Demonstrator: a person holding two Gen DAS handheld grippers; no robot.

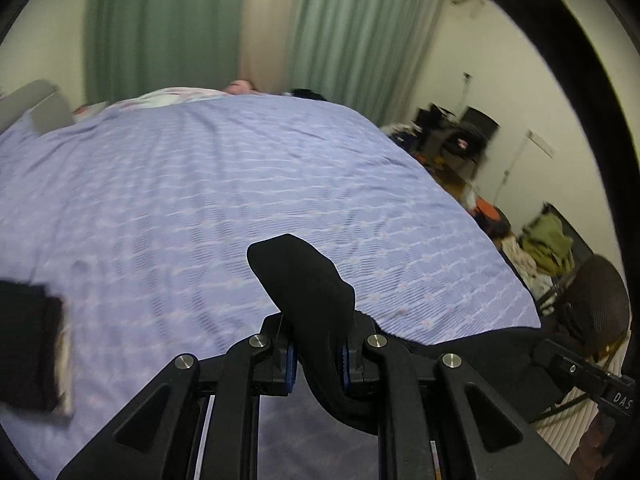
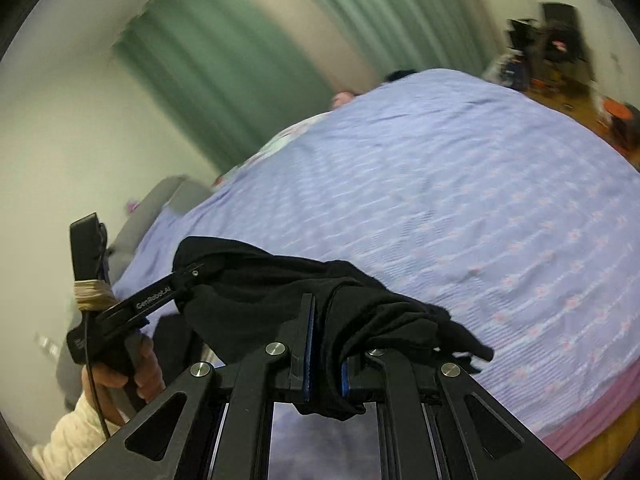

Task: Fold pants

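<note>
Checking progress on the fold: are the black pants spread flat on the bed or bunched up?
Bunched up. The black pants hang gathered between the right gripper and left gripper, above the bedspread.

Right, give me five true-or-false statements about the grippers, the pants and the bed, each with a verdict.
1. The left gripper is shut on black pants. True.
2. The right gripper is open and holds nothing. False: it is shut on the pants too.
3. The bed cover is plain white. False: it is lilac with a small pink pattern.
4. Green curtains hang behind the bed. True.
5. The pants lie folded flat on the bed. False: the cloth hangs bunched between the two grippers, above the cover.
</note>
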